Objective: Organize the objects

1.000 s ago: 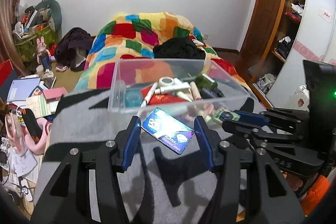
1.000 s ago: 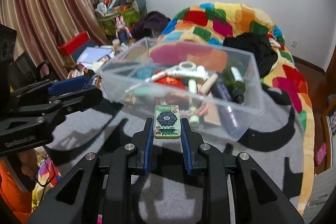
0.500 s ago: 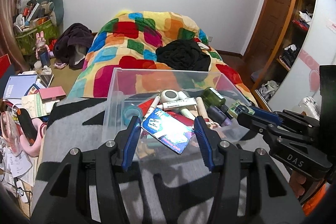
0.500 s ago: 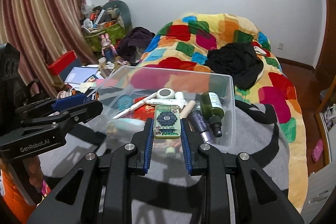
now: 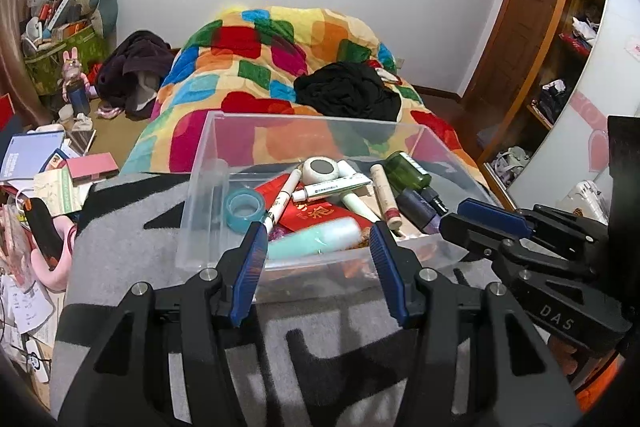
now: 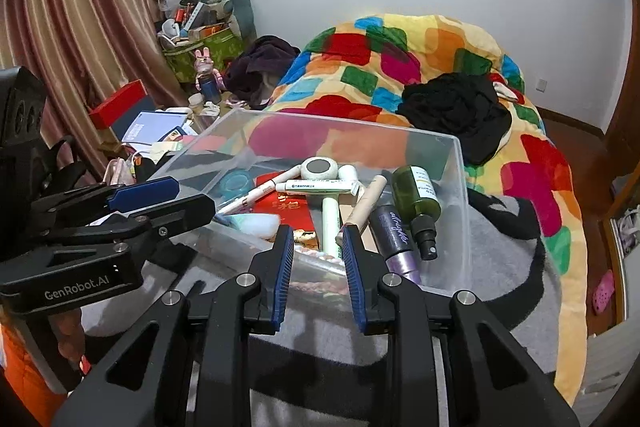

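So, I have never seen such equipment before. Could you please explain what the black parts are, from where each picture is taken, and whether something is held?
There is no robot here. A person holds one handheld gripper in each hand, and each gripper carries a wide-angle camera looking forward along its two fingers.

One picture is from the left gripper, with the right one visible at its side. The other picture is from the right gripper, with the left one at its side. The blue strips are the finger pads.

Both grippers are open and hold nothing. They hover at the near edge of a clear plastic box standing on a grey and black blanket. Inside lie a tape roll, a green bottle, a red envelope, tubes and pens.
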The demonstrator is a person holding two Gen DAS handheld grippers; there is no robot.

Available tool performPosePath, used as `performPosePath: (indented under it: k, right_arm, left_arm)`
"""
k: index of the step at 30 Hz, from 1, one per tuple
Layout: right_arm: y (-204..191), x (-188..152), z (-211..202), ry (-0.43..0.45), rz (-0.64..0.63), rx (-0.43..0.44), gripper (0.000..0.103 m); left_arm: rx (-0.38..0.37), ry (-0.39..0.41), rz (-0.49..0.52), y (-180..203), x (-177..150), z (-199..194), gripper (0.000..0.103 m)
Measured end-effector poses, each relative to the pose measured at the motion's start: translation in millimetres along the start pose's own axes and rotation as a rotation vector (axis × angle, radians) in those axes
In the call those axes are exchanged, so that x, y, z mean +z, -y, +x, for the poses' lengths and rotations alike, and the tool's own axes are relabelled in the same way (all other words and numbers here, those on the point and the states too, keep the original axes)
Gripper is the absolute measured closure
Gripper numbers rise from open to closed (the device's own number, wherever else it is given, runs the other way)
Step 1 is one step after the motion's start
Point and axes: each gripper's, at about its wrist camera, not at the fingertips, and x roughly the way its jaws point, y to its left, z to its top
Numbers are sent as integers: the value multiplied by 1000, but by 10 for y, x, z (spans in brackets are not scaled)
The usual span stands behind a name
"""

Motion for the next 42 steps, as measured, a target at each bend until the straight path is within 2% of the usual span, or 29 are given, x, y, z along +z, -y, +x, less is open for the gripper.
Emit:
performPosePath:
  k: [6,9,11,14,19,28,42]
  right_arm:
    - [14,-69,-204,26,6,18,79]
    - [4,-114,-330,55,3,12,68]
    - [-7,-141,-418,80,-6,-1,56]
    - [-32,-196,-548,115,-19,-17,44]
    - [-63,-298,-682,145,-18,-32,31]
    - [-58,-451,-660,125,-1,-48,30]
    - [-54,-496,-648,119,7,-40,30]
  left_arm:
    - [1,57,23,64,-62,-233,50]
    - [2,89,30,88,-115,-354,45]
    - [4,107,31,105,-153,-425,38]
    - [10,130,44,142,-218,-515,31]
    - [30,155,57,207,-338,-602,17]
    - [28,153,49,228,-492,-616,12]
    - [25,141,37,203,-546,-597,11]
